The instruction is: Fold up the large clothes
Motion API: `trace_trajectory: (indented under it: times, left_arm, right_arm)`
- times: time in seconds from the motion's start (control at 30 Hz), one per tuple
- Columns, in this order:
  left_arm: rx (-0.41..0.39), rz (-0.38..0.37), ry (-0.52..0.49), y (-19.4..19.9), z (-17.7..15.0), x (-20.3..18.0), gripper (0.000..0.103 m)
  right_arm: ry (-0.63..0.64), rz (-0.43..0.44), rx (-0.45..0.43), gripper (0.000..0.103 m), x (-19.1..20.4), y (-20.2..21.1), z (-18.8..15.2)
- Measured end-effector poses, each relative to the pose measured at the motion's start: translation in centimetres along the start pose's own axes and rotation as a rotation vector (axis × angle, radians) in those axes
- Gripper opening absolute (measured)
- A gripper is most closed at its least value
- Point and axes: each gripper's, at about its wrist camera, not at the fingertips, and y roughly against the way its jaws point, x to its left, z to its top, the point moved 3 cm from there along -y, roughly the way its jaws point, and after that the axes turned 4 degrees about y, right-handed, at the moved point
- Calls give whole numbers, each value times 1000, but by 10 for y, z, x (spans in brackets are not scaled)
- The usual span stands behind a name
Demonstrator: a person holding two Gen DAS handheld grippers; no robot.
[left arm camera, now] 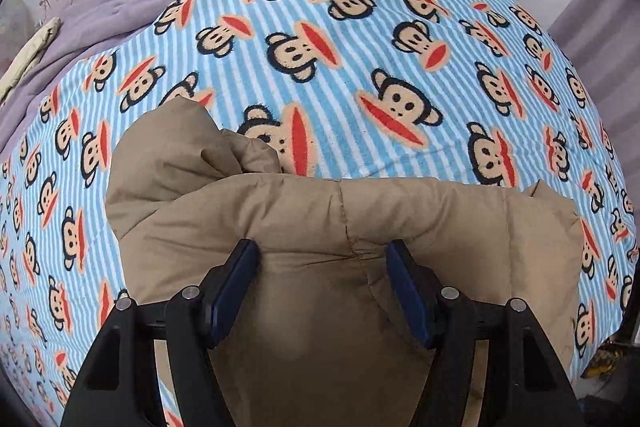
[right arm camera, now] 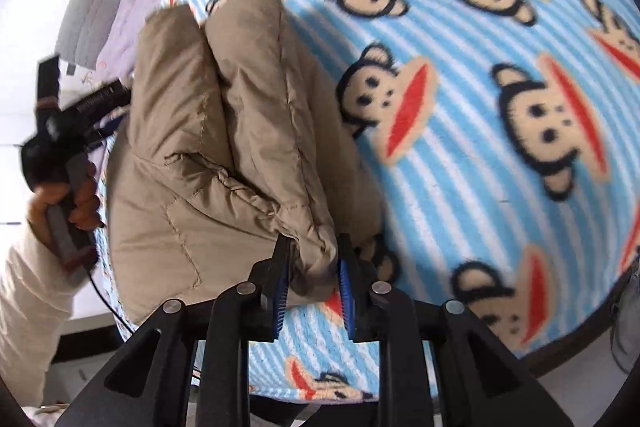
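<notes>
Two grippers work a tan padded jacket (left arm camera: 344,227) that lies bunched on a blue-striped monkey-print blanket (left arm camera: 360,67) spread over a bed. The left gripper (left arm camera: 322,255) stands with its jaws apart over a thick fold of the jacket, pads not pressing it. The right gripper (right arm camera: 312,259) is clamped on a bunched corner of the jacket at the blanket's near edge. A hand (right arm camera: 68,203) in a pale sleeve holds the left gripper's handle.

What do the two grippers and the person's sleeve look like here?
Both grippers are black, angular frames with round silver bolt heads. The left gripper has smooth dark navy pads; the right gripper has brighter blue ribbed pads. Seen from the right wrist, the left one has a grey handle, white lettering on its black body and a thin black cable trailing down. The sleeve is cream-white.
</notes>
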Motion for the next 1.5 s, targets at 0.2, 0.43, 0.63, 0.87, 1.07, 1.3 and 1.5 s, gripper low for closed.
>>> trace_trajectory:
  times: [0.2, 0.43, 0.63, 0.87, 1.07, 1.3, 1.5]
  left_arm:
    - [2, 12, 8, 0, -1, 2, 68]
    - [-15, 19, 43, 30, -9, 13, 68]
    - [-7, -37, 63, 80, -55, 37, 68]
    - [-11, -34, 144, 106, -120, 57, 101]
    - [-15, -39, 208, 109, -136, 72, 101]
    - [12, -8, 220, 105, -153, 85, 101]
    - [11, -9, 204, 111, -172, 94, 101]
  right_arm:
    - [49, 4, -190, 27, 10, 62, 19]
    - [309, -27, -9, 27, 84, -13, 40]
    - [346, -131, 99, 26, 74, -61, 26]
    - [304, -106, 147, 27, 67, -78, 41]
    - [309, -146, 140, 28, 78, -78, 31]
    - [265, -174, 103, 33, 90, -59, 22]
    - [254, -187, 19, 54, 116, -40, 9]
